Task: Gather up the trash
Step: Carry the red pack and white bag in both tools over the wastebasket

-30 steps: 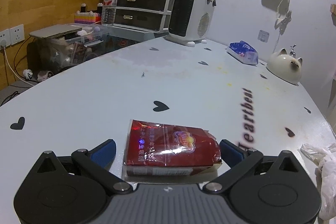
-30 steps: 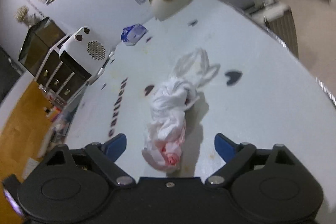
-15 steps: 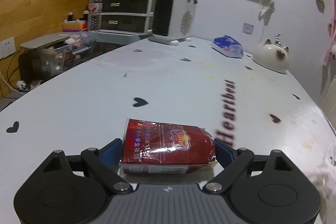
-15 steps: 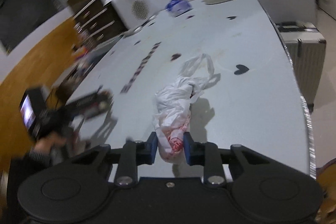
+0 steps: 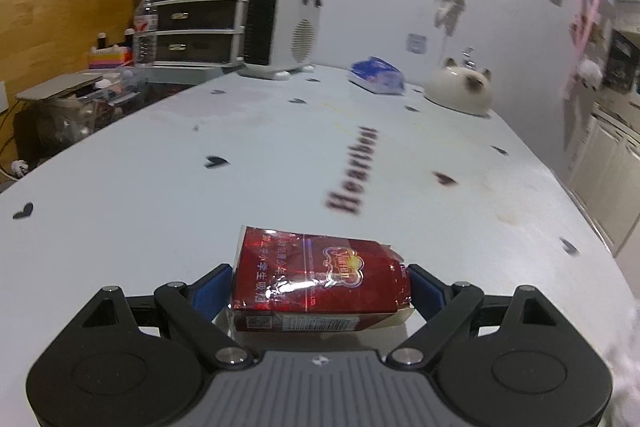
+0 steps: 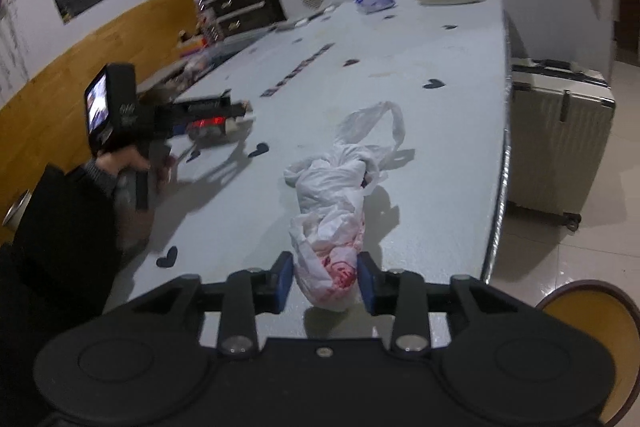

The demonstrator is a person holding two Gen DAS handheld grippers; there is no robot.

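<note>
A red cigarette pack (image 5: 320,275) lies crosswise between the blue pads of my left gripper (image 5: 320,287), which press on both of its ends just above the pale table (image 5: 280,155). In the right wrist view the same gripper (image 6: 224,111) shows at the left in a person's hand (image 6: 132,163), with the pack (image 6: 208,125) in it. A crumpled white plastic bag (image 6: 332,203) with red print stretches away from my right gripper (image 6: 326,279). Its near end sits between the pads, touching both and slightly off the table, while the jaws are opening.
A white heater (image 5: 280,31), a drawer unit (image 5: 196,19), a blue tissue pack (image 5: 376,77) and a cat-shaped ornament (image 5: 460,91) stand at the table's far end. A suitcase (image 6: 560,131) and a yellow chair seat (image 6: 592,327) are on the floor to the right.
The left jaws closed from wide open onto the red pack and carried it sideways. The right jaws squeezed tight on the bag's end, then widened a little, and the view rolled upright.
</note>
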